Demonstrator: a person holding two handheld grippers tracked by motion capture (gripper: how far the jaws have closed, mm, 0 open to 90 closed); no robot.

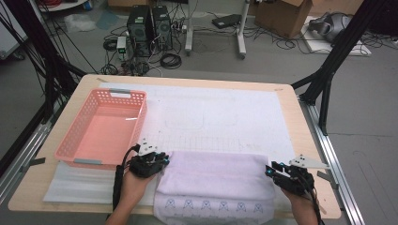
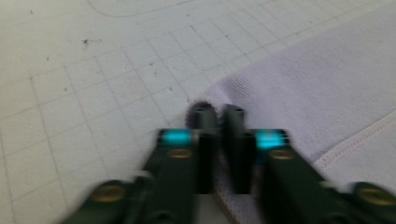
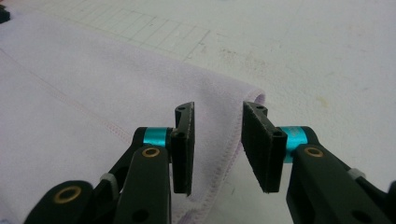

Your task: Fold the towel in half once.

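Here's the folded lilac towel (image 1: 216,180) lying flat at the near edge of the counter (image 1: 291,108), on the white gridded mat (image 1: 220,117), its printed hem hanging toward the person.

Left hand-held gripper (image 1: 164,160) is at the towel's far-left corner, and in the left gripper view (image 2: 219,114) its jaws are clenched together with a pinch of that corner's fabric caught between them, the cloth puckered up around the tips.

Over on the other side, the right hand-held gripper (image 1: 270,168) sits at the towel's far-right corner. In the right gripper view (image 3: 217,112) the jaws stand apart, straddling the folded edge of the towel (image 3: 93,93): 1 pad over the cloth, the other over bare mat, and neither is pressing. So that one is released, with the corner between the jaws but not gripped.

Around them: a pink perforated basket (image 1: 136,110) stands on the counter's left side, just beyond the left hand-held gripper and close to it. Its near-right corner is the nearest obstacle on that side. The mat beyond the towel lies bare, with faint outlines drawn on it.

Past the counter, on the floor, sit 2 black computer towers (image 1: 150,26), loose cables (image 1: 171,60) and a cardboard box (image 1: 284,16), all well apart from the work.
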